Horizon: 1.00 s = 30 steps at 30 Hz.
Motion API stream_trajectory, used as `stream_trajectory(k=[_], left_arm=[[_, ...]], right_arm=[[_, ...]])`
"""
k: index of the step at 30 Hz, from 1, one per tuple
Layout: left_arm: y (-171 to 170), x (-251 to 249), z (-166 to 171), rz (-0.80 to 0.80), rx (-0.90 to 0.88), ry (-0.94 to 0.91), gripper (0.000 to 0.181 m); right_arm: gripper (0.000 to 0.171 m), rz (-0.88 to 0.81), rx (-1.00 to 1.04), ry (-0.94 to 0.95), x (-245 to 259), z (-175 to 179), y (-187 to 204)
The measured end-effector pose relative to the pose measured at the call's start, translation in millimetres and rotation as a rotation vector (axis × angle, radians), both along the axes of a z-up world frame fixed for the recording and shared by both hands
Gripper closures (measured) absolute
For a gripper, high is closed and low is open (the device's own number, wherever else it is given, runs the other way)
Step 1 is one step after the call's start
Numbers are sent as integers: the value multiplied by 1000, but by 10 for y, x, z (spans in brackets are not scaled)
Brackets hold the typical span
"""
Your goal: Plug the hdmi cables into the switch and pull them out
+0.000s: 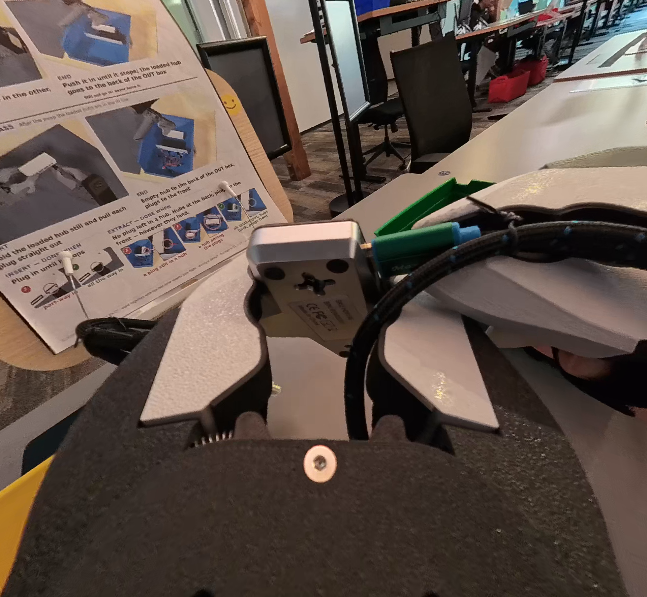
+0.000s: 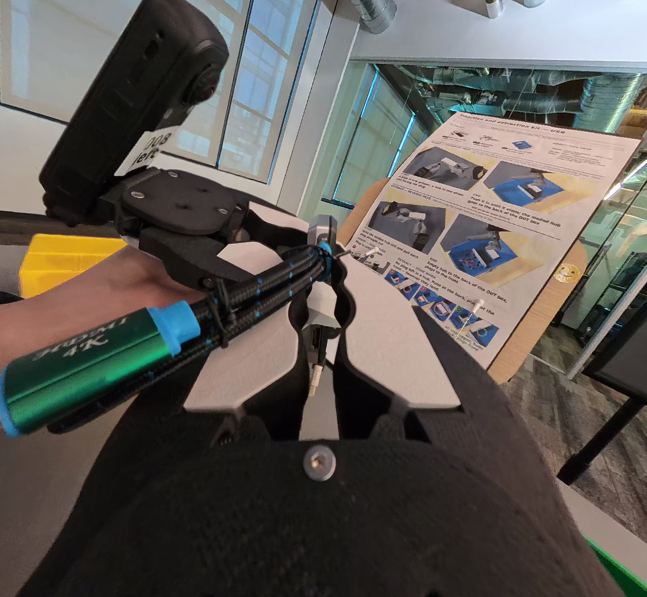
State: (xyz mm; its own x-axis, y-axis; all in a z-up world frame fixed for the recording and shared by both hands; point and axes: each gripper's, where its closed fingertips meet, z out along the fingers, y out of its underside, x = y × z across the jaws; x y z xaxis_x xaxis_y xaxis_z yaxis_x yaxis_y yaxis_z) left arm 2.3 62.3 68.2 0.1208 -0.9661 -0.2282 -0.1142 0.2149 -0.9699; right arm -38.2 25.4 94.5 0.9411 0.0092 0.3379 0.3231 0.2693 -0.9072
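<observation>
My left gripper (image 1: 311, 282) is shut on a silver HDMI switch (image 1: 308, 254), held up with its labelled underside toward the camera. My right gripper (image 1: 420, 254) comes in from the right, shut on a green HDMI plug (image 1: 409, 244) with a blue collar. The plug's tip is at the switch's right side, where a short bit of gold metal shows. Its black braided cable (image 1: 367, 352) loops down between my left fingers. In the right wrist view, my right gripper (image 2: 327, 275) meets the switch (image 2: 322, 226), and the cable's other green plug (image 2: 87, 363) hangs free at left.
An instruction sheet on a wooden board (image 1: 105, 160) stands just behind the switch. A green bin (image 1: 437, 198) sits on the white table (image 1: 525, 132) at right, and a yellow bin (image 2: 70, 258) at left. Chairs, screens and a seated person (image 1: 483, 9) are far back. About 6 cm separates my left fingertips from my right.
</observation>
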Motion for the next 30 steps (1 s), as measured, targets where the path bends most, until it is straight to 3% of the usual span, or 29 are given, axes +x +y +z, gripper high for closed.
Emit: stream_trajectory(k=[8,9,13,16,17,18,19,30], left_arm=[[-49,-64,-27,17,39,45,116],[-62,-61,-37,14,40,50,115],[-140,-45,-28,-20,7,49,115],[-123,-8,-72,-21,-35,62,115],[-116,14,-84,-26,-46,62,115],[-125,34,-79,-37,-54,51,114],[-132,53,-64,-43,-55,36,113],[-67,348,-248,-74,-116,54,115]], right_arm=[[159,35,24,12,-30,-14,16],[166,29,24,8,-25,-11,17],[158,18,37,-14,-17,42,-29],[167,23,-5,29,19,8,-5],[161,21,-13,41,40,-4,5],[167,29,-12,55,52,-4,6],[161,37,-15,61,63,1,0],[161,-7,-44,99,350,-160,66]])
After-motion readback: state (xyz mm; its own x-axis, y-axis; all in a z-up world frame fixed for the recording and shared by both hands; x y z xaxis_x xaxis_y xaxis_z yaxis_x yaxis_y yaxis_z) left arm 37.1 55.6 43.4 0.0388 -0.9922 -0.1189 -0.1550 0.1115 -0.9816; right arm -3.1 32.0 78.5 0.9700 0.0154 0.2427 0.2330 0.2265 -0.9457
